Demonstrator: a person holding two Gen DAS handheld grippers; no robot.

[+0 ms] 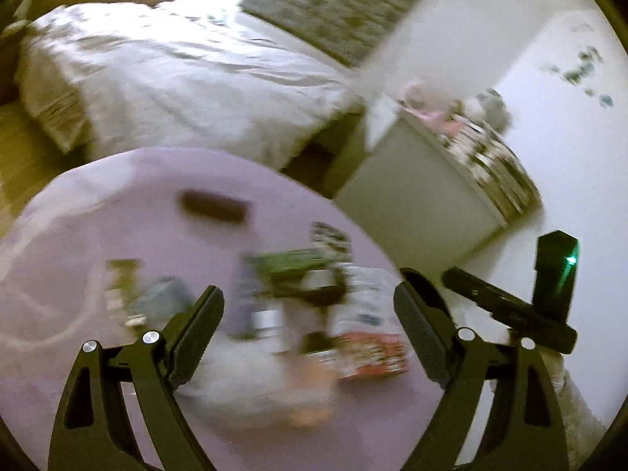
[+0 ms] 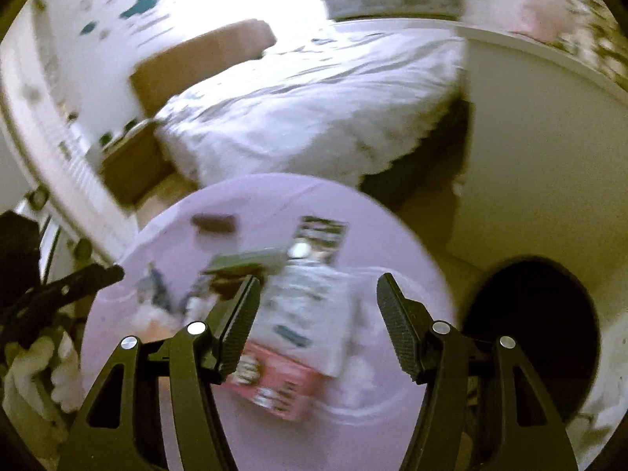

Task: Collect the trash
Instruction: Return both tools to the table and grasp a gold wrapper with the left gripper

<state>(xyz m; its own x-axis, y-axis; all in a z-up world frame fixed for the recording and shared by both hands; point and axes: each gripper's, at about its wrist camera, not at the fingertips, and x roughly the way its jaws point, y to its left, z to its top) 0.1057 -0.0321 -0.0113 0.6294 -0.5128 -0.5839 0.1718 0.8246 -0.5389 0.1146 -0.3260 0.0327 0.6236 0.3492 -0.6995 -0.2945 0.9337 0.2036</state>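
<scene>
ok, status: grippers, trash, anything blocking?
Left gripper open, empty. Right gripper open, empty. Trash pile untouched on round purple table, blurred. Nothing blocking.

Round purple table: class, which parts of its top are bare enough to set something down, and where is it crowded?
Bare: the table's far edge toward the bed, around the dark bar, and its left side. Crowded: the middle and right, where the red box and blurred wrappers pile together.
</scene>
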